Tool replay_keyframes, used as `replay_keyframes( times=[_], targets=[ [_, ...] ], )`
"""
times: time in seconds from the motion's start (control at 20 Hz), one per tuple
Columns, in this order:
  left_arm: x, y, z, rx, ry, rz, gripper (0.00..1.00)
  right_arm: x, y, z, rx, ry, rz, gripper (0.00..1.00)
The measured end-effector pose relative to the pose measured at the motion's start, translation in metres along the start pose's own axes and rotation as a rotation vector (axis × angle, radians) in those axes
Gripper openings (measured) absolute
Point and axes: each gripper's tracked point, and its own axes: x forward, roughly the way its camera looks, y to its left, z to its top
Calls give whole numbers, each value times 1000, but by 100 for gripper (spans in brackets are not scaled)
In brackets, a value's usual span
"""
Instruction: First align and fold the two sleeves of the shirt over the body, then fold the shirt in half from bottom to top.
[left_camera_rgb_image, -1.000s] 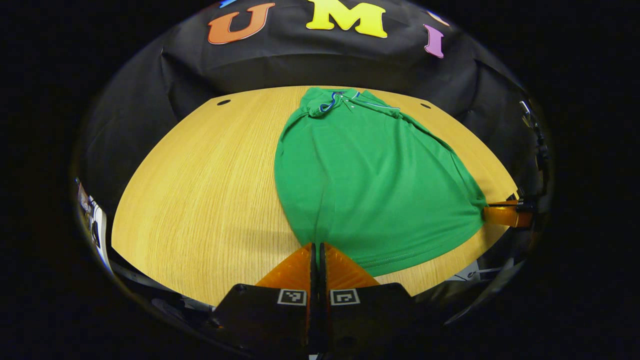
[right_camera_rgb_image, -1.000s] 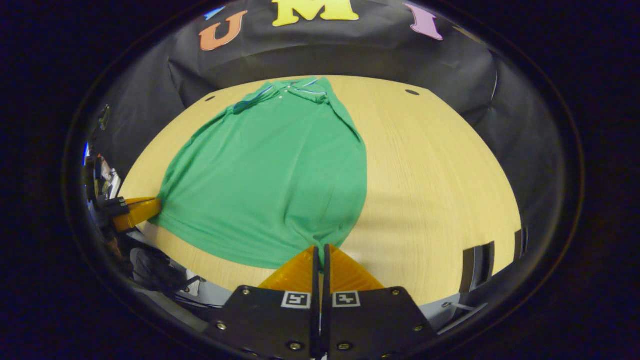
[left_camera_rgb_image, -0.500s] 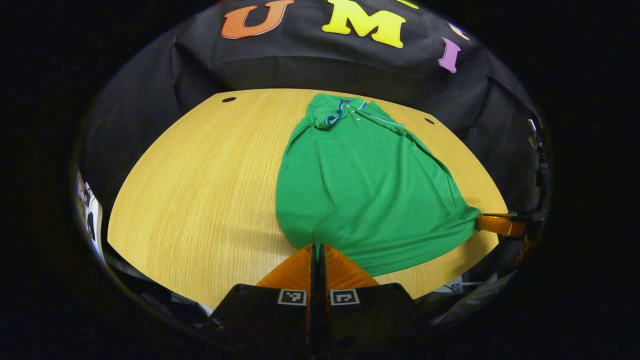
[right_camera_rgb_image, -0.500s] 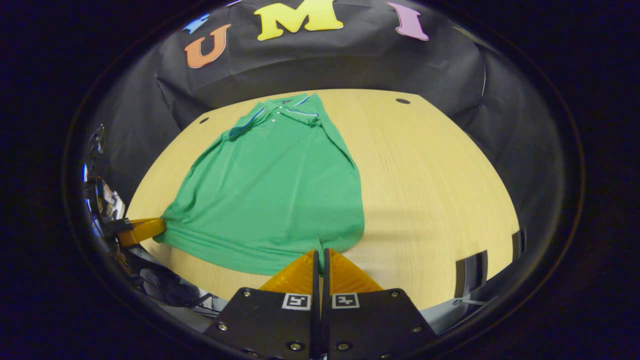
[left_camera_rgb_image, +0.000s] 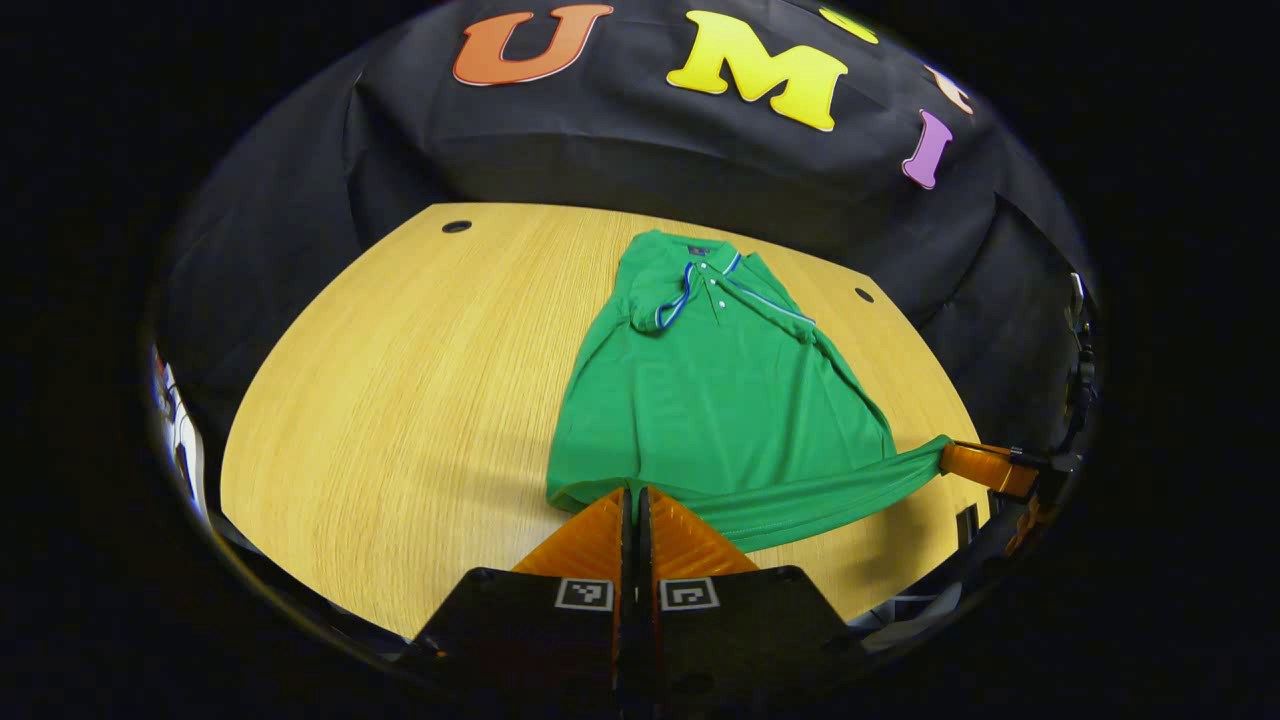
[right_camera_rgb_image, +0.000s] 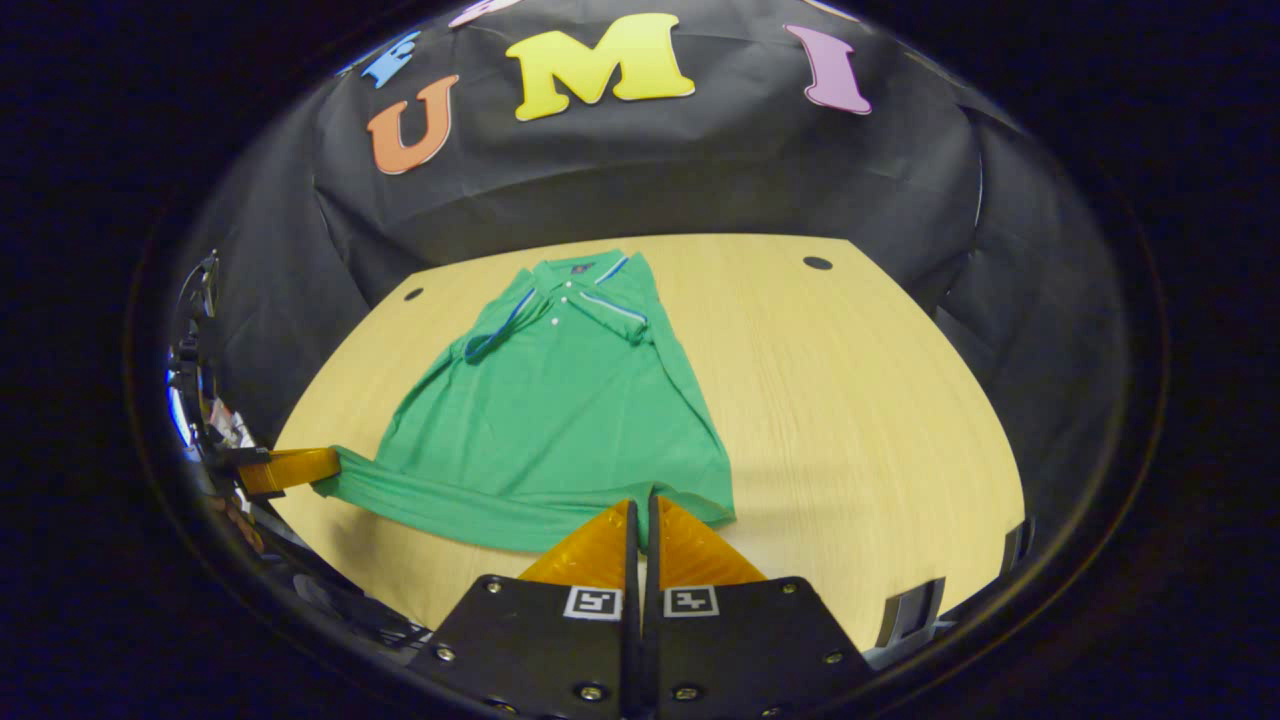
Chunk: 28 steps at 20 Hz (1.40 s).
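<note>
Green hem: the near edge of the shirt (left_camera_rgb_image: 715, 400) is lifted off the table, stretched between the two grippers.
Left gripper (left_camera_rgb_image: 632, 492): fingers pressed together on the hem's left corner.
Right gripper (right_camera_rgb_image: 641, 503): fingers pinched on the hem's right corner; in the left gripper view it sits at the right edge (left_camera_rgb_image: 965, 462), cloth pulled taut to it.
Shirt body: lies flat on the wooden table (left_camera_rgb_image: 400, 380), sleeves folded in.
Collar (right_camera_rgb_image: 585, 285): farthest off, near the table's back edge, with buttons and blue-white trim.
</note>
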Motion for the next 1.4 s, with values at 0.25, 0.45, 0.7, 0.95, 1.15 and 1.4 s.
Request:
replay_keyframes(
  times=[0.25, 0.45, 0.7, 0.95, 1.15, 1.4],
  targets=[
    [15, -5, 55, -3, -64, -14, 3, 14, -1, 61, 7, -83, 13, 1],
    [32, -9, 96, -9, -103, -19, 3, 30, -1, 108, 0, -134, 28, 1],
    [56, -12, 141, -24, -142, -20, 3, 50, -1, 160, -10, -199, 41, 1],
    [81, -12, 184, -11, -182, -21, 3, 77, -4, 204, 6, -240, 45, 1],
    [106, -10, 210, -8, -194, -25, 3, 101, -5, 234, 11, -267, 47, 1],
    [140, -8, 243, 8, -209, -23, 3, 125, -4, 261, 16, -280, 52, 1]
  ],
)
